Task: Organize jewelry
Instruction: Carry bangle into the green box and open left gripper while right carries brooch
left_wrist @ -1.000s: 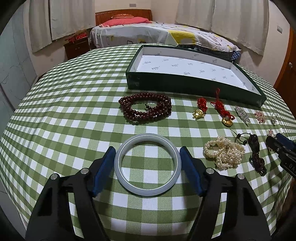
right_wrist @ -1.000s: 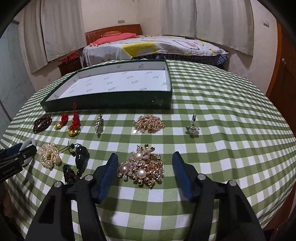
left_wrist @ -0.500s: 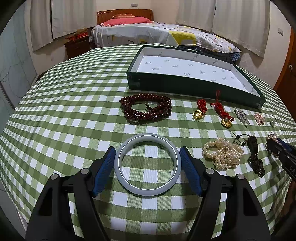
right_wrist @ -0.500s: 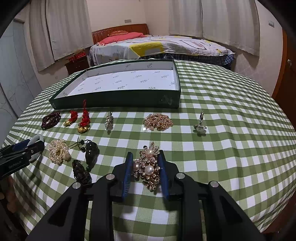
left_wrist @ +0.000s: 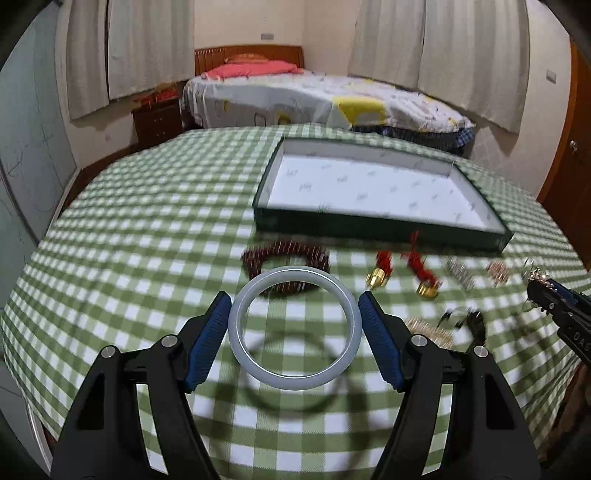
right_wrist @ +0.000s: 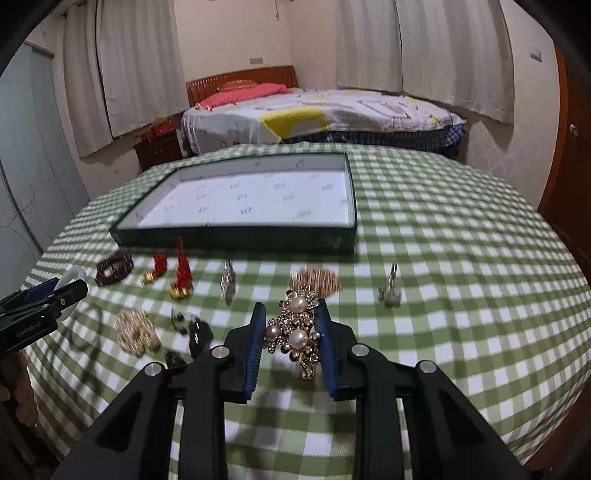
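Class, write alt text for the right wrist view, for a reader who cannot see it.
The right tongs grip a gold brooch with pearl beads, lifted above a green-and-white checked tablecloth. Beyond it lie more small jewelry pieces, blurred, and an open dark green tray with a white lining; a bed stands behind.

We are in a home bedroom. Behind the table (left_wrist: 147, 221), which is covered in a green-and-white checked cloth, we see a bed (left_wrist: 314, 99) with a wooden headboard (left_wrist: 247, 59), a red pillow (left_wrist: 251, 69) and a patterned quilt. A dark wooden nightstand (left_wrist: 157, 120) stands beside the bed, with red items on top. Long pale curtains (right_wrist: 424, 48) hang along the walls on both sides, and a wooden door (right_wrist: 570, 147) with a knob shows at the right edge. We also see a wall socket (left_wrist: 266, 36) above the headboard and a switch (right_wrist: 535, 55) near the door.
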